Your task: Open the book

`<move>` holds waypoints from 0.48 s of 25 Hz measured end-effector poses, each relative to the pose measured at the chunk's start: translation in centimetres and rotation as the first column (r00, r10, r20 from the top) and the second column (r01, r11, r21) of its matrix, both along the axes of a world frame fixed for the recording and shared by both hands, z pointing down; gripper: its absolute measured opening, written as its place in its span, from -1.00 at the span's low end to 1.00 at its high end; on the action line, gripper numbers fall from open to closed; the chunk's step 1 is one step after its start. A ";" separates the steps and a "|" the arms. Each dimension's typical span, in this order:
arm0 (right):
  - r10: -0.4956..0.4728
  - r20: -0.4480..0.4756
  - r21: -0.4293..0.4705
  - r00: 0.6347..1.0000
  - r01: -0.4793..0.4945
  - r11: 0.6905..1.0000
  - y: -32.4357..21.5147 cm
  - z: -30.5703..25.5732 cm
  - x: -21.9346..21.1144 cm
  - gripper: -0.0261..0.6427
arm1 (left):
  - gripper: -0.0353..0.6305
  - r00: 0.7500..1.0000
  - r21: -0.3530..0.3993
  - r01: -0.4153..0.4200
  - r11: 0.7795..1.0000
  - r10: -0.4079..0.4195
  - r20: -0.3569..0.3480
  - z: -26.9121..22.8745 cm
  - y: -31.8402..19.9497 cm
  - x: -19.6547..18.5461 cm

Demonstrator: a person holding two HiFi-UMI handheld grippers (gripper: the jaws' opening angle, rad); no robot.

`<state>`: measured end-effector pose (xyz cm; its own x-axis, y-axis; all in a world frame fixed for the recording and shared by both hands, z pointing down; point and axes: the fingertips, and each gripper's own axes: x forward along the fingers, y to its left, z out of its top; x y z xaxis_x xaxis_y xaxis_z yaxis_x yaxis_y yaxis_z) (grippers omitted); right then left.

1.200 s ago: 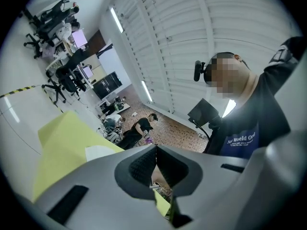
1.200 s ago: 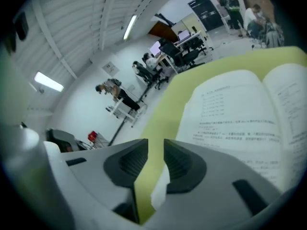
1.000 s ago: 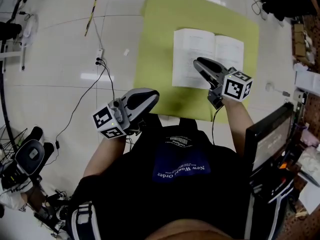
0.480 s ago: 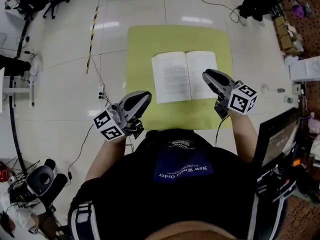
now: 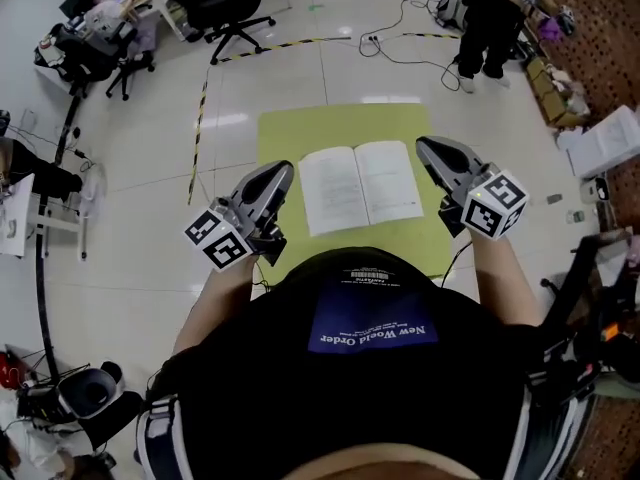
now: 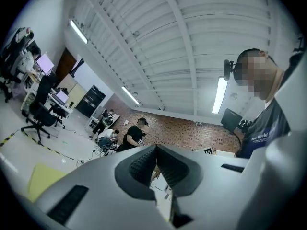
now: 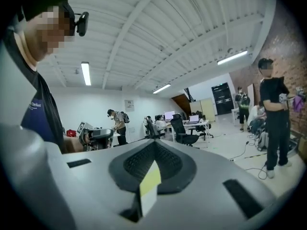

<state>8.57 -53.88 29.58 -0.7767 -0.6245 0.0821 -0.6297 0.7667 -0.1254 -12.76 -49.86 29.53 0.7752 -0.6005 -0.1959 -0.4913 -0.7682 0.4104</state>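
The book [image 5: 360, 186] lies open, pages up, on a yellow-green mat [image 5: 285, 138] on the floor. Both grippers hang in the air on either side of it, well above it and touching nothing. In the head view my left gripper [image 5: 285, 168] is to the left of the book and my right gripper [image 5: 425, 146] to the right. The left gripper [image 6: 156, 148] points level across the room with its pads meeting. The right gripper [image 7: 153, 145] has just been closing; its jaws are shut with nothing between them.
Black office chairs [image 5: 225, 8] stand at the back left, and a person [image 5: 490, 18] stands at the back right beside cables on the floor. A yellow-black tape line [image 5: 200, 118] runs left of the mat. A white box [image 5: 610, 138] sits at the right.
Both grippers have risen away from the book, the right one off the right-hand page. The head camera has also risen, so the book and mat look smaller.
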 end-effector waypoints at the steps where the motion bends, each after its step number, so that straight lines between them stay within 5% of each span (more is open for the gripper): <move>1: 0.009 0.005 0.011 1.000 -0.009 1.000 0.4 -0.6 0.3 -0.95 | -0.88 1.000 0.009 0.002 1.000 -0.002 0.006 -0.5 0.3 0.3; 12: 0.078 0.084 -0.110 0.993 -0.069 0.992 2.7 3.5 1.8 -0.96 | -0.88 0.999 -0.015 0.013 1.000 -0.013 0.041 0.8 2.9 0.7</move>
